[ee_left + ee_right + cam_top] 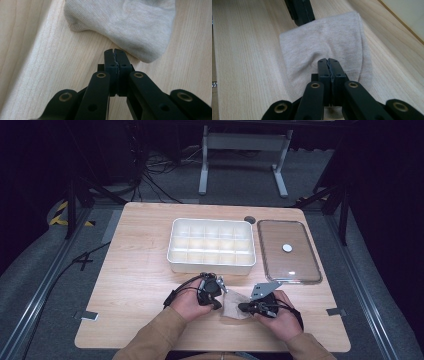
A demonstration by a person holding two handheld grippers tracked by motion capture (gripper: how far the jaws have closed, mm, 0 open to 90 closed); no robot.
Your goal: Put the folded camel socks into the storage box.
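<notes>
A small beige knit cloth (234, 312) lies on the wooden table (140, 285) near its front edge, between my two grippers. In the left gripper view the cloth (125, 22) lies just beyond my left gripper (115, 51), whose jaws are pressed together with their tips at the cloth's near edge. My right gripper (328, 60) rests on top of the cloth (324, 37), jaws together, and the fabric puckers toward their tips. The left gripper (300, 11) touches the cloth's far edge in the right gripper view. From above, the left gripper (219, 303) and right gripper (242, 307) face each other.
A white compartment tray (210, 268) stands mid-table behind the hands. To its right lies a clear lid (295, 265) with a white knob (287, 248). A round hole (249, 219) sits near the far edge. Bare wood stretches left of the hands.
</notes>
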